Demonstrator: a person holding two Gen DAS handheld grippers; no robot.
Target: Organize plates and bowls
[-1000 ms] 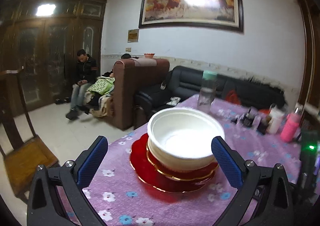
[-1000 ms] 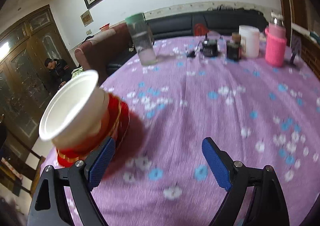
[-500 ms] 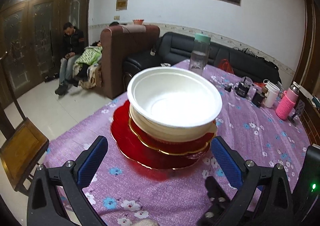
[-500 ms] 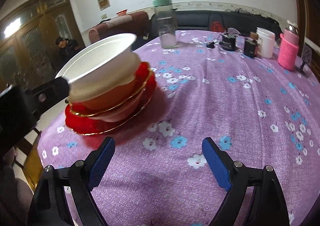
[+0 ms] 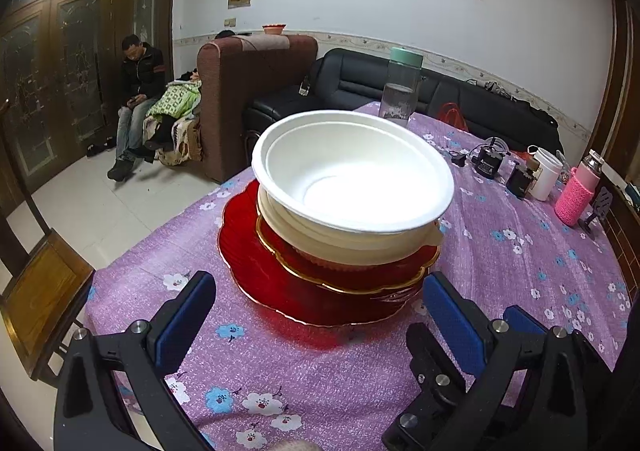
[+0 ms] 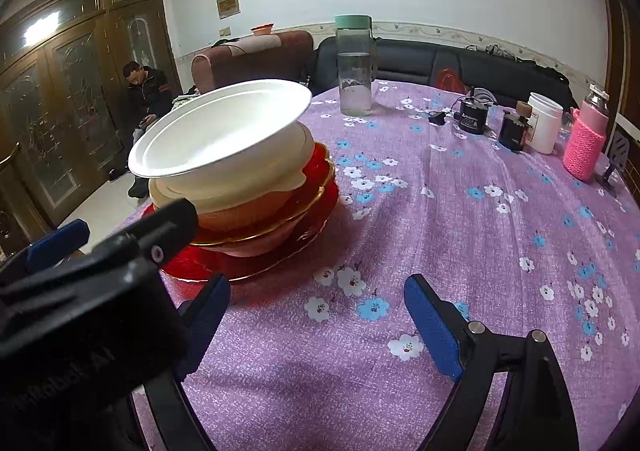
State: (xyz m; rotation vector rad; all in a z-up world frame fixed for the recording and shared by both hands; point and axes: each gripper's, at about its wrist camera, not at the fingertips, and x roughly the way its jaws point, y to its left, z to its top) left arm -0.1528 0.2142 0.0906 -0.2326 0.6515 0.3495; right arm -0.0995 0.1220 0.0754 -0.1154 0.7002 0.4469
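Left wrist view: left tongs [image 5: 316, 315] spread, empty, just short of the stack. White bowl [image 5: 352, 181], mouth up, tilts slightly atop a cream bowl [image 5: 352, 247] and gold-rimmed red plates [image 5: 256, 271] on the counter [image 5: 520, 263], floral purple cloth. Water bottle [image 5: 402, 85] stands behind.

Right wrist view: right tongs [image 6: 316, 321] spread, empty, beside the stack. The left tool's black body blocks the plates' near edge. Pink-sleeved flask [image 6: 586, 139], white jar [image 6: 544, 123] far right.

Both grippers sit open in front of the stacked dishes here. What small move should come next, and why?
Probably ease the left gripper forward and up so its fingers straddle the white bowl. That bowl tops the stack on the red plate, lies straight ahead, and looks narrow enough to fit between the open fingers. The right gripper points at bare tablecloth beside the stack, so it is worse placed.
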